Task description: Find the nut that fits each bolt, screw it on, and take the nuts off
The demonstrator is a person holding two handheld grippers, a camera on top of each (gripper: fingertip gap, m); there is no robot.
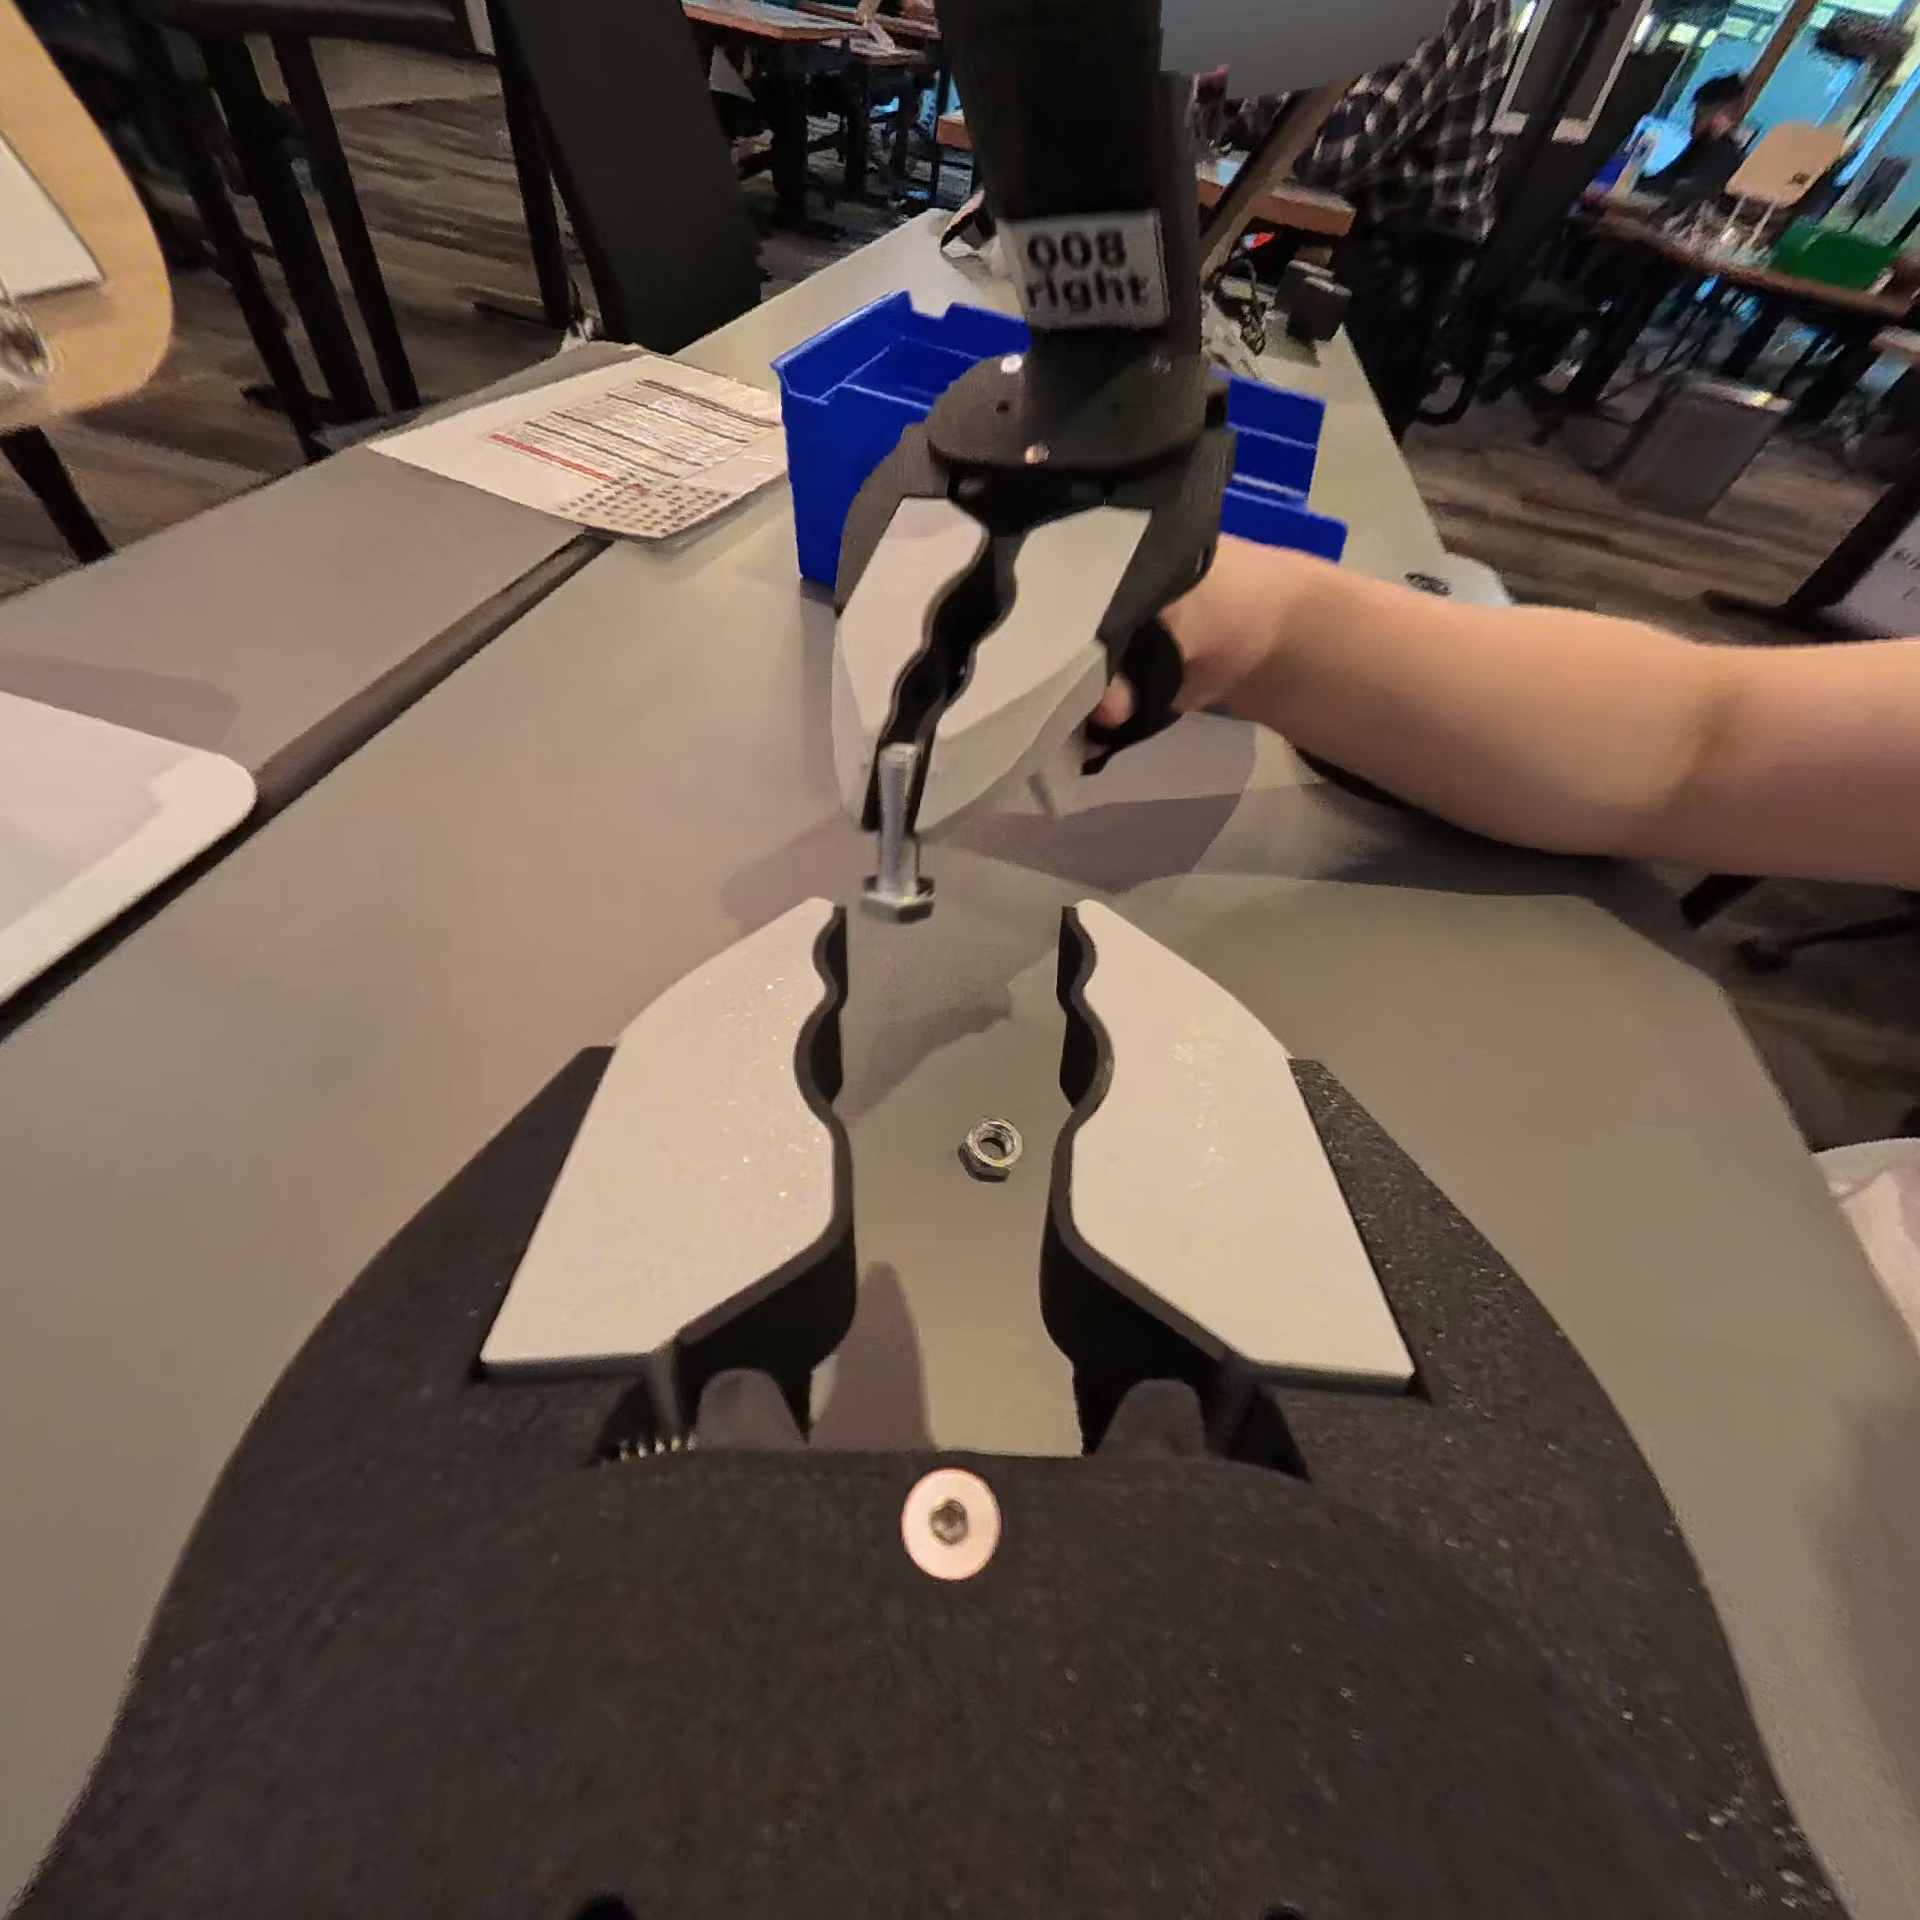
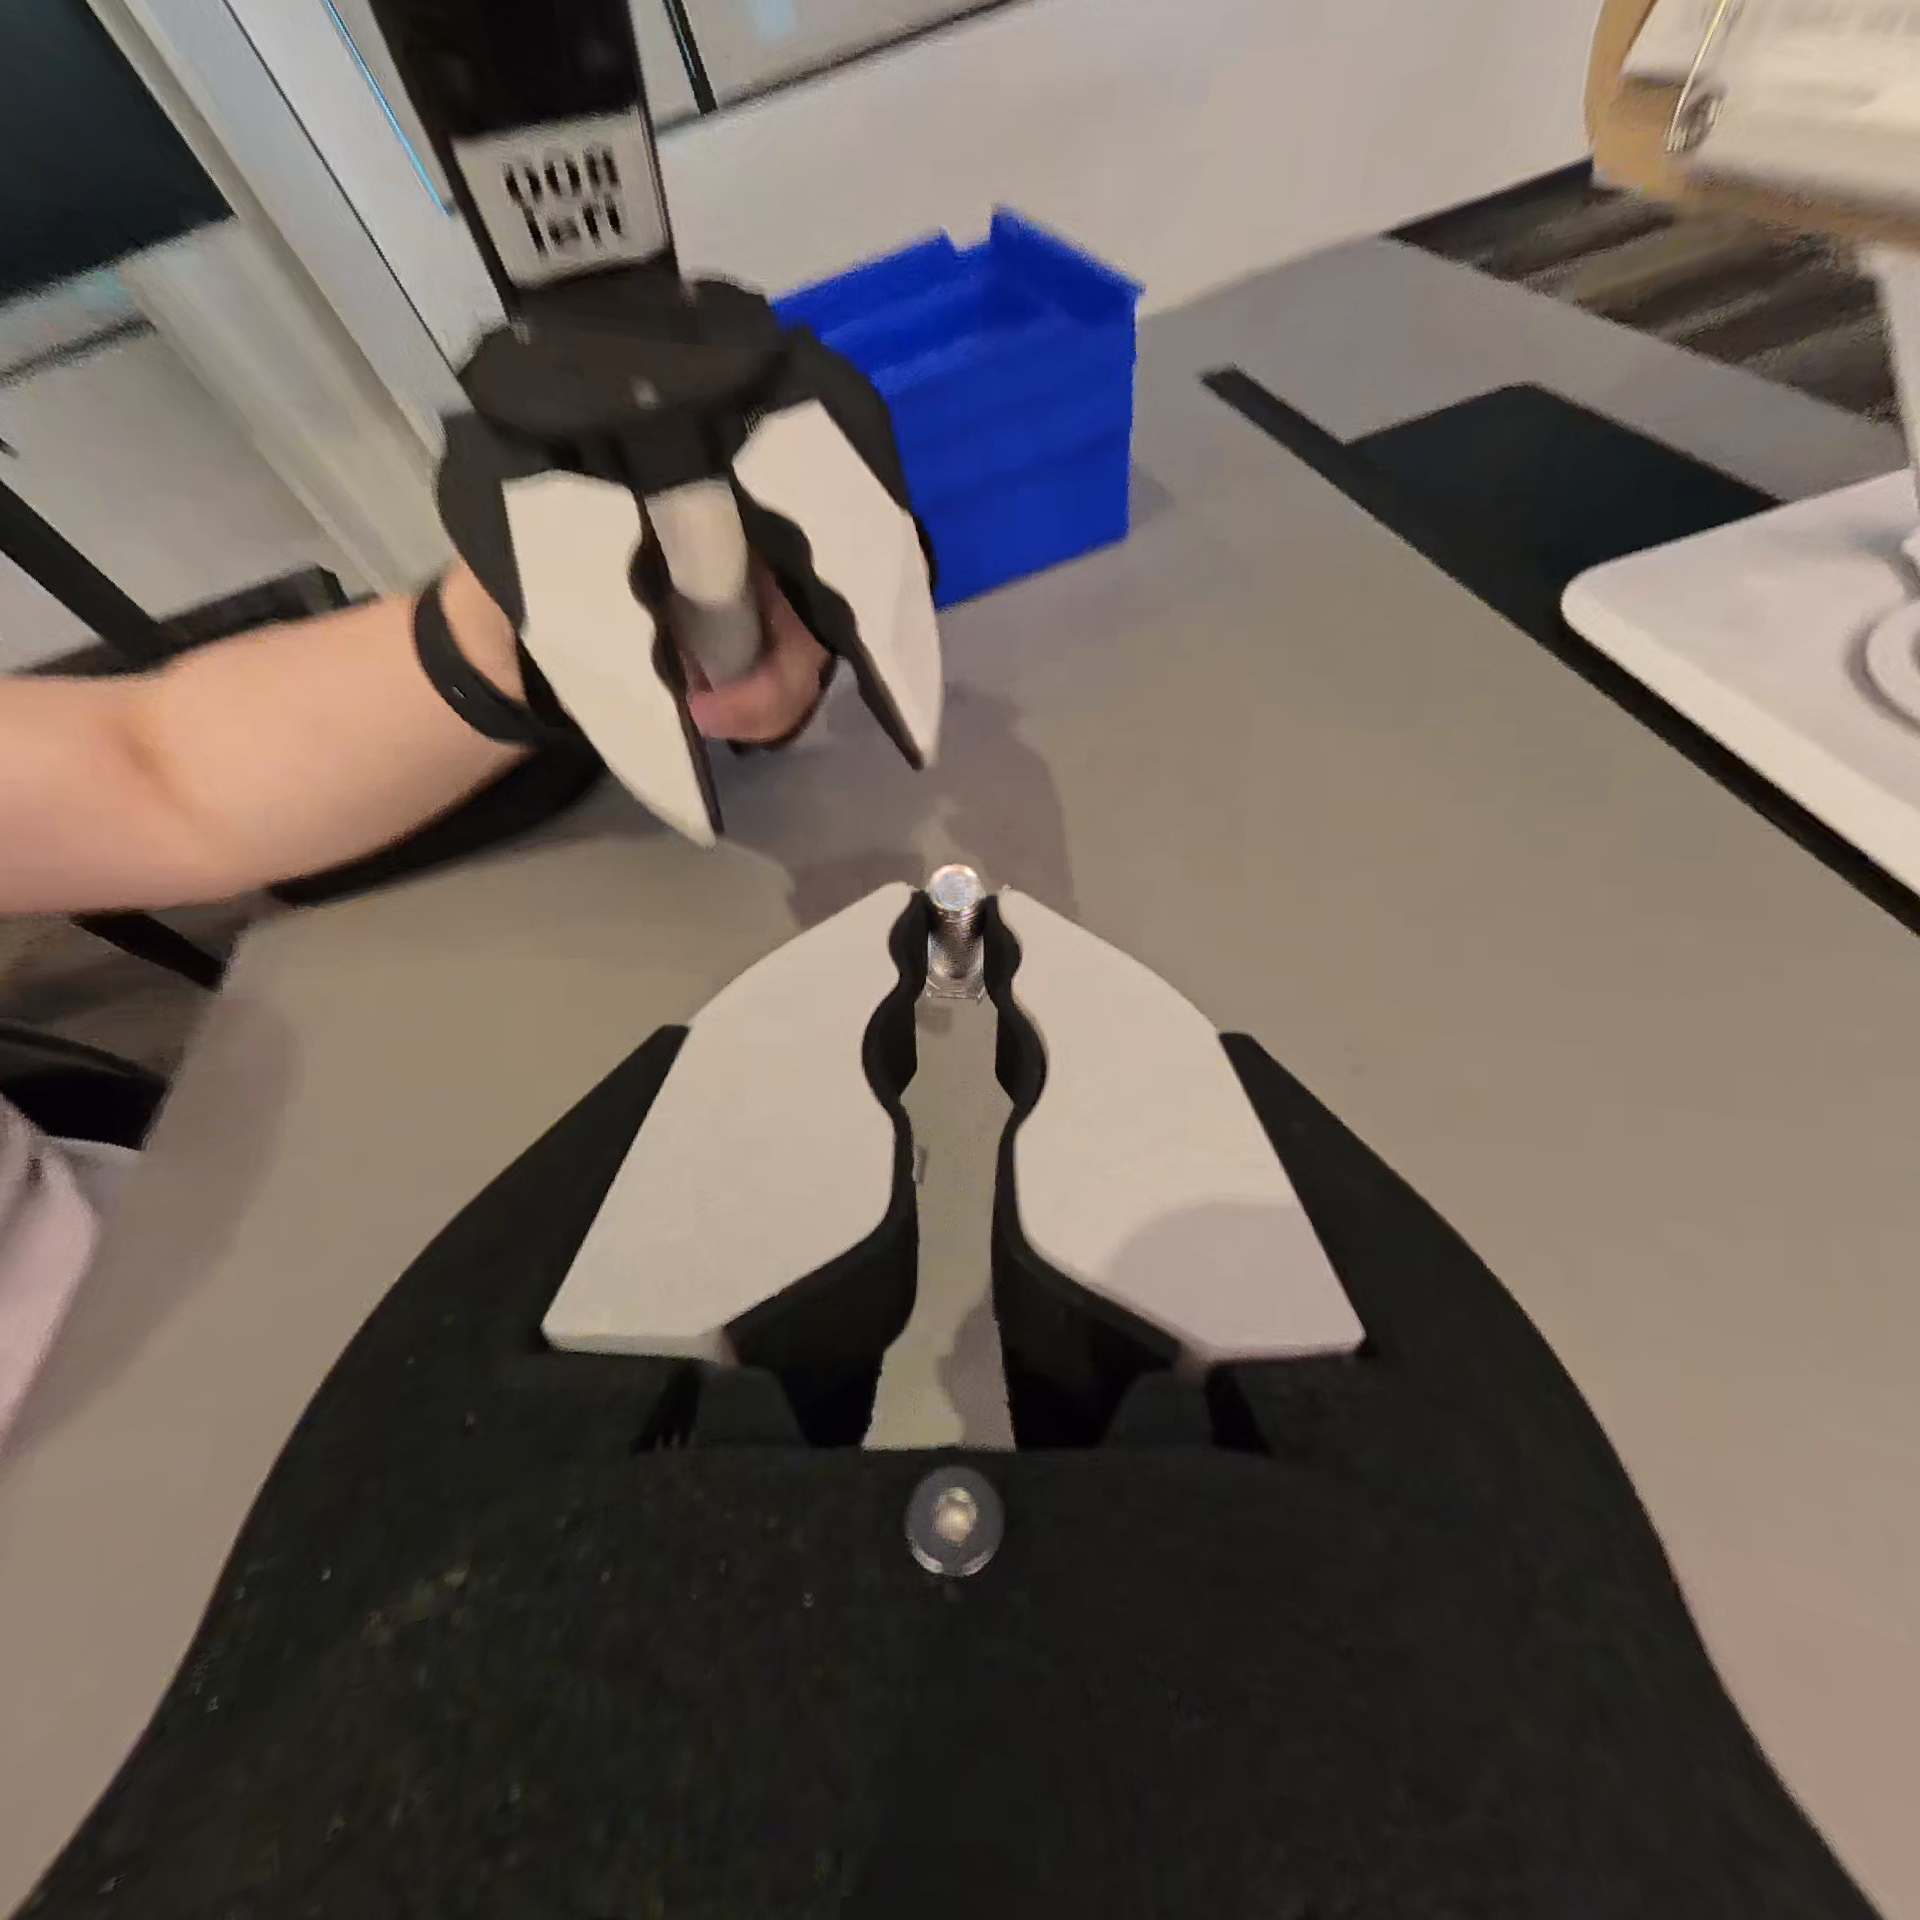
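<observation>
In your left wrist view, a white tray (image 1: 94, 831) sits at the left edge and a printed sheet (image 1: 623, 447) lies in the upper left on the grey table (image 1: 416, 935). Your left gripper (image 1: 951, 935) fills the lower middle of the frame, its jaws spread wide and holding nothing. A loose nut (image 1: 991, 1147) lies flat on the table between its fingers (image 1: 707, 1143), nearer the right one and touching neither. Just above the fingertips, at frame centre, the bolt (image 1: 900, 836) stands with its hex head down on or just over the table, and your right gripper (image 1: 902, 774) comes down from the top centre and pinches the threaded end. A blue bin (image 1: 862, 416) sits behind it, and your right hand (image 1: 1205, 644) with its forearm reaches in from the right edge.

In your right wrist view, your left forearm enters from the left edge with a dark band (image 2: 462, 675) at the wrist. The left gripper (image 2: 821, 790) hangs in the upper left with its jaws apart and empty. The bin (image 2: 997, 416) stands above centre. At frame centre your right gripper (image 2: 956, 914) is clamped on the bolt (image 2: 957, 935), whose threaded tip points at the lens from between the fingertips. A white tray (image 2: 1745, 644) lies at the right edge, blurred
</observation>
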